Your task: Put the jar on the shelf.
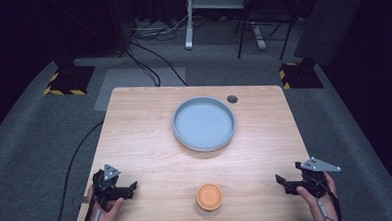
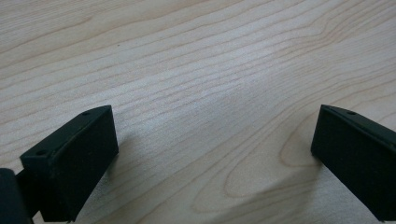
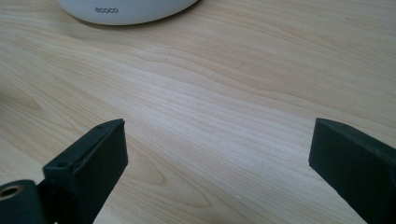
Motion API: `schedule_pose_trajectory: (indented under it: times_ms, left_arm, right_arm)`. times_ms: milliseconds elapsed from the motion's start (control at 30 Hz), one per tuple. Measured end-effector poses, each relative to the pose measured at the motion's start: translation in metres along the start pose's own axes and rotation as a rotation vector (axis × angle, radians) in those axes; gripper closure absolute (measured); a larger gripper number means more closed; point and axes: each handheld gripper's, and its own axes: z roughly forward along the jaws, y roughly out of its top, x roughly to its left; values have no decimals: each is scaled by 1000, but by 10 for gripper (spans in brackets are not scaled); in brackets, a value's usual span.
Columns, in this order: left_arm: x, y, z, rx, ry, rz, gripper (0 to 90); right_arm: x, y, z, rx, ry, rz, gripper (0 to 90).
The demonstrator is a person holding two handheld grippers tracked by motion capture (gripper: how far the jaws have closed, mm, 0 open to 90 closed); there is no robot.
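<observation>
On a light wooden table (image 1: 144,127) the left gripper (image 1: 132,186) sits near the front left corner, held in a hand (image 1: 106,214) that is cut off by the bottom edge of the high view, with its jaws pointing toward the middle of the tabletop. In the left gripper view its two black jaws stand wide apart with nothing between them, just bare wood grain (image 2: 210,93); the jaw on the right of that view is cropped by the frame, so its full shape cannot be made out. The right gripper (image 1: 278,179) is near the front right edge, gripped by the other hand (image 1: 318,198), jaws pointing inward toward the left gripper; they too are spread wide and empty. Between the two grippers, well apart from each, stands a small jar with an orange lid (image 1: 209,197), close to the front edge; its body is mostly hidden beneath the lid from above. Ahead of the right gripper lies a round grey tray (image 1: 204,123), empty, with a raised rim. In the right gripper view just its pale lower wall (image 3: 126,11) shows at the top, cut off by the frame, bearing small lettering that reads "ecoco". Past the tray a dark round hole (image 1: 232,99) marks the tabletop near the far edge.
</observation>
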Motion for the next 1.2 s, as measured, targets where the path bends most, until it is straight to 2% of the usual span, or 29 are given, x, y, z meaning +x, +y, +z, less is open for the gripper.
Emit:
schedule_pose_trajectory:
  times_ms: [233,567,1200]
  left_arm:
    - [-1,-1,0,0,1,-1,5]
    - [-1,-1,0,0,1,-1,5]
    - [-1,-1,0,-1,-10,9,5]
  right_arm:
    - [8,6,-3,-14,33,3,47]
    - [23,16,-6,-20,58,-34,48]
    - [50,34,-9,-34,117,-71,48]
